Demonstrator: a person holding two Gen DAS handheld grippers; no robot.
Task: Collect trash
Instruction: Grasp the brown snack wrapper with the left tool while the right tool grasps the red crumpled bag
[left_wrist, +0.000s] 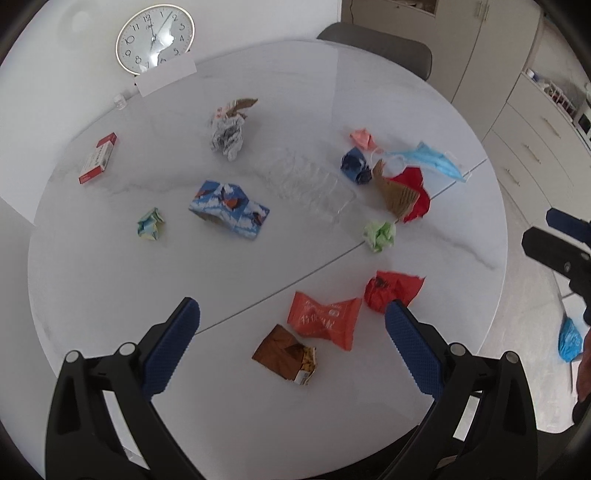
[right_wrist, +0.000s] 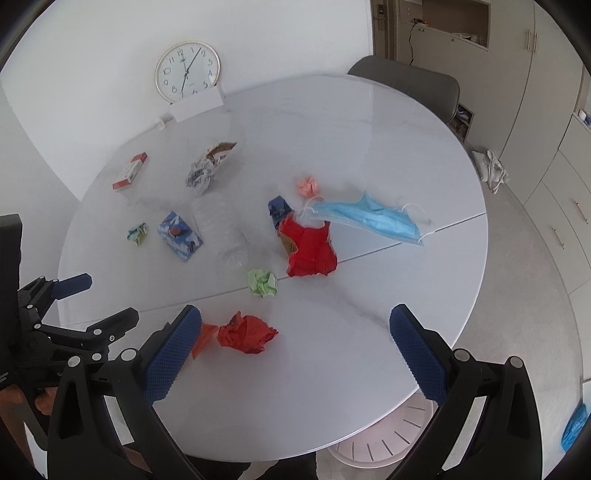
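Trash lies scattered over a round white table (left_wrist: 92, 280) (right_wrist: 388, 155). My left gripper (left_wrist: 291, 314) hangs open above the near edge, over an orange snack wrapper (left_wrist: 325, 319) and a brown snack packet (left_wrist: 286, 354), with a crumpled red wrapper (left_wrist: 391, 288) by its right finger. My right gripper (right_wrist: 295, 321) is open too, above the crumpled red wrapper (right_wrist: 245, 334). Farther off lie a green paper ball (right_wrist: 262, 282), a red bag (right_wrist: 310, 247), a blue face mask (right_wrist: 373, 218) and a blue patterned box (left_wrist: 229, 208). Both grippers hold nothing.
A pink slatted bin (right_wrist: 384, 439) stands on the floor under the table's near edge. A clear plastic tray (left_wrist: 310, 181), a red-white box (left_wrist: 99, 158) and crumpled newspaper (left_wrist: 227, 134) lie further back. A clock (right_wrist: 187, 71) leans at the wall; a grey chair (right_wrist: 410, 86) stands behind.
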